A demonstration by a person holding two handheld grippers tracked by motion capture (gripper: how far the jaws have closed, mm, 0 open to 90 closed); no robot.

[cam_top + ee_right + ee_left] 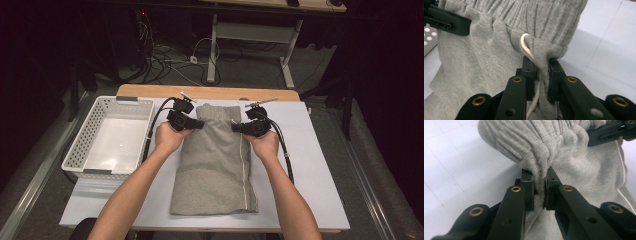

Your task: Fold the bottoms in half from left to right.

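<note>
The grey sweatpants (216, 160) were clamped at the waistband's two sides by the left hand-held gripper (196, 123) and right hand-held gripper (239, 127), their long axis trailing back along the desk (310, 170) toward the person.

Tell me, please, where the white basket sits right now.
In the high view the white basket sits at the table's left edge, beside the left claw and grey garment.

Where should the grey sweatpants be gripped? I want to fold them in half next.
Grip the grey sweatpants at the elastic waistband's two side edges, each tool coming in level from its own side. The gathered band bunches thick there, as the left tool and right tool already pinch it.
</note>
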